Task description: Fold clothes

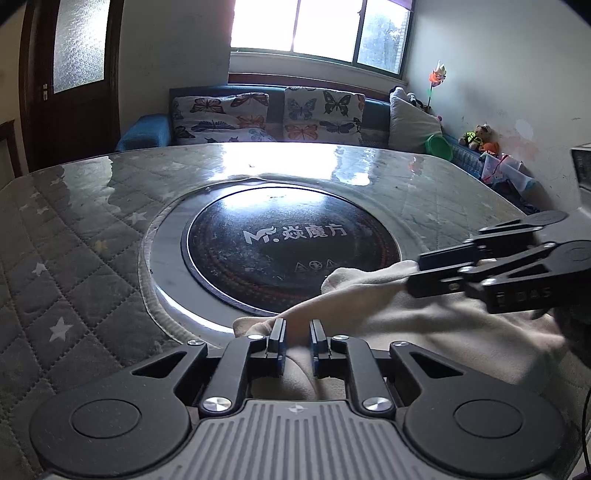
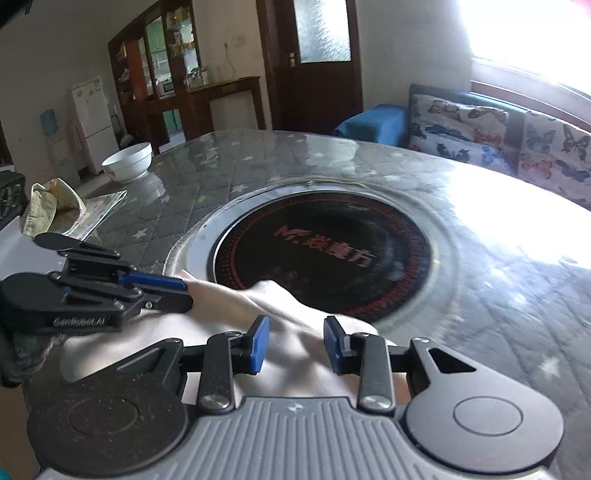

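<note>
Garment [image 1: 369, 314] on table [image 1: 74, 258] at its near edge, overlapping round cooktop [image 1: 291, 243], sofa [image 1: 266, 114] behind table.

i'm in a home living/dining room: sofa [image 1: 266, 114] with butterfly cushions far under the window [image 1: 317, 29], fridge [image 2: 90, 122] far left, quilted table [image 1: 74, 258] with built-in cooktop [image 1: 291, 243].

The round black cooktop [image 1: 291, 247], ahead of the left gripper's [image 1: 297, 341] fingers, bears a white "M" logo with "焱魔方" and three small warning symbols below. The other gripper's body reads "GenRobot.AI" in the right wrist view.
</note>
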Action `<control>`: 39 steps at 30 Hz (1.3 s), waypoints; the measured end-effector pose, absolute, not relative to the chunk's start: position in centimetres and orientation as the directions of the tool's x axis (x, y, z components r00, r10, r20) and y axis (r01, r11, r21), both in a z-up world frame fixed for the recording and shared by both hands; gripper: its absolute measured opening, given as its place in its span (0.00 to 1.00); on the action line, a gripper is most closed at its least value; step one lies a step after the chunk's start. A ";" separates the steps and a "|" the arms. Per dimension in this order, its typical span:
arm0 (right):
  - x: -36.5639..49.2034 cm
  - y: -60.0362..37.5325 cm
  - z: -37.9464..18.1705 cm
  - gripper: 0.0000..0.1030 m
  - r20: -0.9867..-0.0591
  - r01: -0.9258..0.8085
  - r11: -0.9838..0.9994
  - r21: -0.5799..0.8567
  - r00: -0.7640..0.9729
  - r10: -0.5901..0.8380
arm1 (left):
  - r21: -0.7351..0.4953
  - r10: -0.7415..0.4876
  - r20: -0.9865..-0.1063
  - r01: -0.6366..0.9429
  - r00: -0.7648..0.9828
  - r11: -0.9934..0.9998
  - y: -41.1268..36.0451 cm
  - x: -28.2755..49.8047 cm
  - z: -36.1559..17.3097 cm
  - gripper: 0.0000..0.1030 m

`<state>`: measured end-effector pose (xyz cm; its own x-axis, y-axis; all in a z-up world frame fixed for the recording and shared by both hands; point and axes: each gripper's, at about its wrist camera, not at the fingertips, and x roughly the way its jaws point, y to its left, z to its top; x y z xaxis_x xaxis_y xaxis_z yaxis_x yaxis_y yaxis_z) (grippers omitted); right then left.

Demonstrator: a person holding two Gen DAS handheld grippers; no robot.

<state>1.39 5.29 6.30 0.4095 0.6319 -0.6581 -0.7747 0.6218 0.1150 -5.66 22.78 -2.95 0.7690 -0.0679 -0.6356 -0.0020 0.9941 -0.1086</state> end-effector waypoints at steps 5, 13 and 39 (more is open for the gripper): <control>1.7 1.9 5.9 0.31 -0.663 -0.719 0.684 0.125 0.453 0.596 | -0.094 -0.059 -0.638 -0.002 0.767 0.996 22.3 -5.4 -3.0 0.21; 2.5 -0.5 5.3 0.30 -0.635 -0.687 0.705 0.176 0.468 0.615 | -0.062 -0.034 -0.647 -0.008 0.762 0.998 21.7 -5.3 -2.8 0.25; -5.3 -3.2 6.9 0.35 -0.626 -0.787 0.614 -0.048 0.503 0.596 | -0.020 -0.152 -0.575 0.171 0.804 0.985 14.0 -9.4 -0.1 0.29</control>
